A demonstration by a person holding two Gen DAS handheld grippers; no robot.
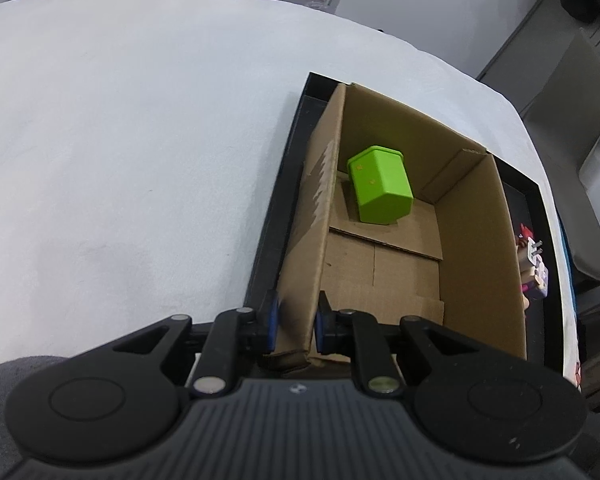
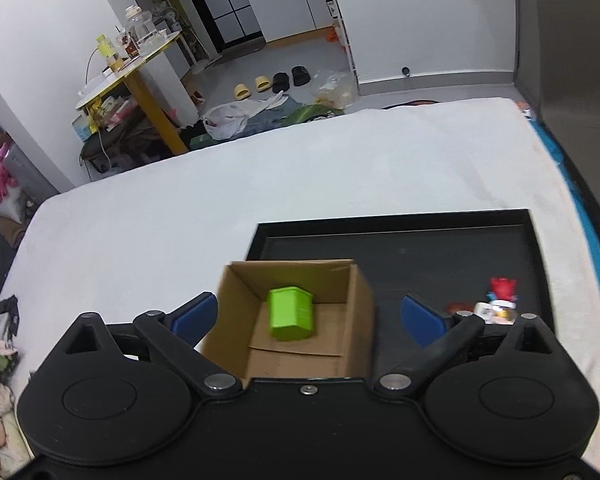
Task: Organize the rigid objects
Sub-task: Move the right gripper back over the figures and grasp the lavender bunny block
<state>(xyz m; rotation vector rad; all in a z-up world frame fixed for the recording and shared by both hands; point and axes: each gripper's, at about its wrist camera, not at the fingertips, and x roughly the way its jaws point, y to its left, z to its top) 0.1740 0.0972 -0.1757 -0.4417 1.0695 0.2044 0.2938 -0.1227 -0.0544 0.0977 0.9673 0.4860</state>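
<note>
One item is sorted: a green plastic container (image 1: 380, 186) lies on its side on the floor of the open cardboard box (image 1: 476, 240), which sits on the black tray (image 2: 400, 236) on the white-covered worktop (image 1: 120, 140). The left gripper (image 1: 294, 328) has its jaws closed on the box's near-left wall, apparently steadying it. The right gripper (image 2: 308, 316) hovers above the box with jaws wide apart and nothing between them. A small toy figure (image 2: 500, 304) with a red top lies on the tray outside the box, so at least that piece appears left to put away.
</note>
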